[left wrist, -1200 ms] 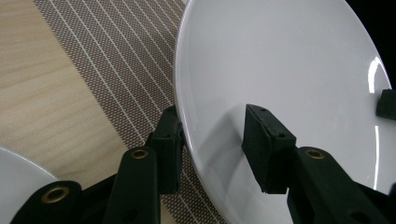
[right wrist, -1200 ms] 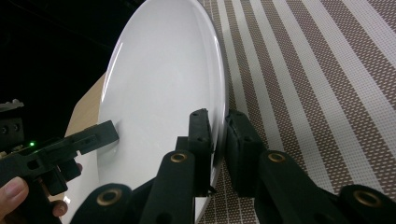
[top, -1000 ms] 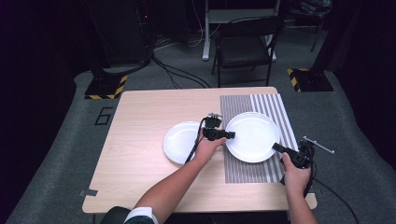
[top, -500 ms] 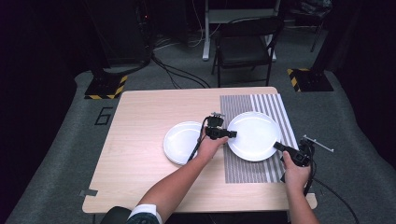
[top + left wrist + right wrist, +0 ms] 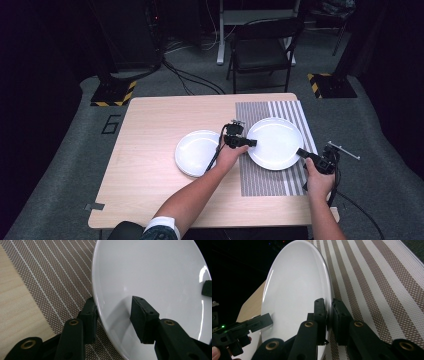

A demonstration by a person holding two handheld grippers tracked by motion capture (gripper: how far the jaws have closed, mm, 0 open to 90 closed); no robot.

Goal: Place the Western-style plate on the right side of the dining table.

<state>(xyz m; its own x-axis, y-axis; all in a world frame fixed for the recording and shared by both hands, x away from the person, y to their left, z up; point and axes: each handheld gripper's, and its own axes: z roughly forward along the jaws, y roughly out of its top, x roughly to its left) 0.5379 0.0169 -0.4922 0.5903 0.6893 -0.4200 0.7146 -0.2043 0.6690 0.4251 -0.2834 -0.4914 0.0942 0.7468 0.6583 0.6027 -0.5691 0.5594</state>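
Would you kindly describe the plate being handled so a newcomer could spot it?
On the wooden table, find the striped placemat at its right end. The white plate lies there, unlike its neighbour on bare wood, with both grippers at its rim.

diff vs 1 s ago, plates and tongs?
No clear shift. The right tongs stay shut on the rim of the large plate on the striped mat. The left tongs still straddle its opposite rim, jaws apart. The small plate lies where it was on the table.
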